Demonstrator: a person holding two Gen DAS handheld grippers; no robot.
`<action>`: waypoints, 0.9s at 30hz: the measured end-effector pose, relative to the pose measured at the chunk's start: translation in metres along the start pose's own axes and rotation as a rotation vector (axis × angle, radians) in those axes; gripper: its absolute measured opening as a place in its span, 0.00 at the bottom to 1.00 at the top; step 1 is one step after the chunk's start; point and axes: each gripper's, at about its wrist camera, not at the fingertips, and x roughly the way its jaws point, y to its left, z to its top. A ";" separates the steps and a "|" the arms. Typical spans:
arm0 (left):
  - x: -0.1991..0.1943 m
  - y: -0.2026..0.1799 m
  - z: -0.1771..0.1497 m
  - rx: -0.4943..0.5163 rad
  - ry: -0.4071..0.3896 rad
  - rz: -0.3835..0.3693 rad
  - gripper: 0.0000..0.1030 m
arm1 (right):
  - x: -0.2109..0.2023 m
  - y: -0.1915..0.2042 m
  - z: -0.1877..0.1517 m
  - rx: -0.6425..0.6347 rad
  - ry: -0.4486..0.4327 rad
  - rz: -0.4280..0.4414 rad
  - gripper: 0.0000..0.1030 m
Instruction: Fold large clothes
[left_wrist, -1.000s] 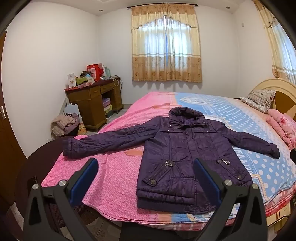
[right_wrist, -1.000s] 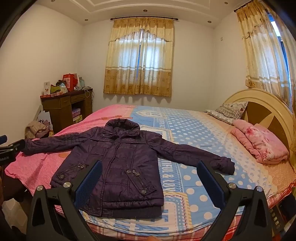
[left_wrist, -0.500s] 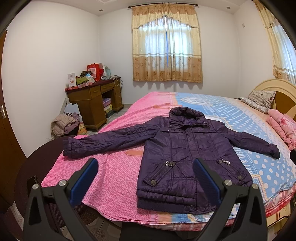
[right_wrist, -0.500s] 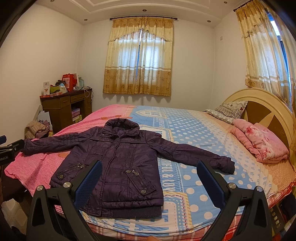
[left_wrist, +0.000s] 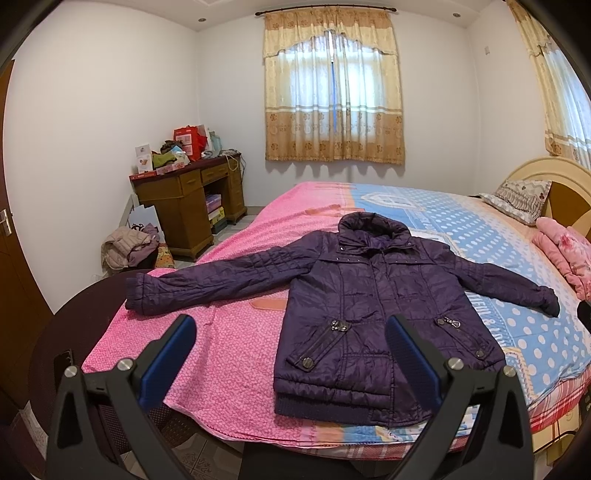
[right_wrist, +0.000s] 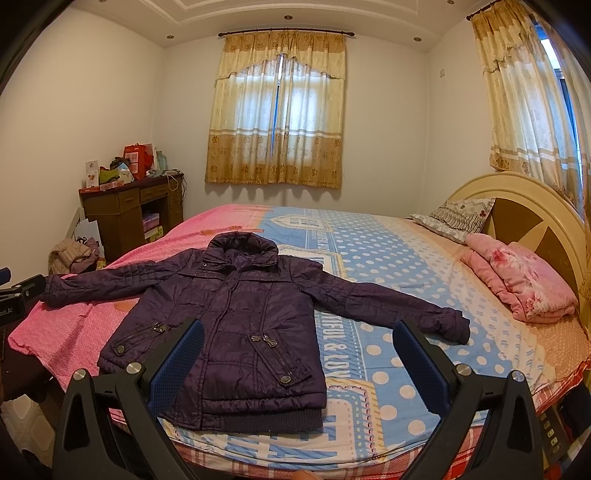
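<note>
A purple padded jacket (left_wrist: 369, 302) lies spread flat, front up, on a bed (left_wrist: 461, 229), with two empty grippers held short of its hem.

The jacket rests near the bed's front edge, hood pointing toward the curtained window (left_wrist: 334, 96) behind the bed, both sleeves stretched straight out to the sides. The left gripper (left_wrist: 291, 354) has its blue-padded fingers spread wide and holds nothing; it hangs before the jacket's hem. The right gripper (right_wrist: 297, 354) is likewise spread wide and empty, also before the hem. Beyond the jacket's right sleeve, a folded pink blanket (right_wrist: 521, 277) and a patterned pillow (right_wrist: 456, 218) lie by the headboard (right_wrist: 532, 210). Past the jacket's left sleeve, off the bed, a wooden desk (left_wrist: 188, 206) piled with boxes stands against the wall, with a heap of clothes (left_wrist: 129, 247) on the floor beside it.
</note>
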 end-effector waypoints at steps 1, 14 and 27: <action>0.000 0.000 0.000 -0.001 0.000 -0.001 1.00 | 0.000 0.000 0.000 0.000 0.001 -0.001 0.99; 0.001 0.001 -0.001 0.000 0.002 0.000 1.00 | 0.005 -0.001 -0.002 0.007 0.018 0.000 0.99; 0.002 0.002 -0.002 0.001 0.001 0.002 1.00 | 0.006 -0.002 -0.003 0.009 0.024 0.000 0.99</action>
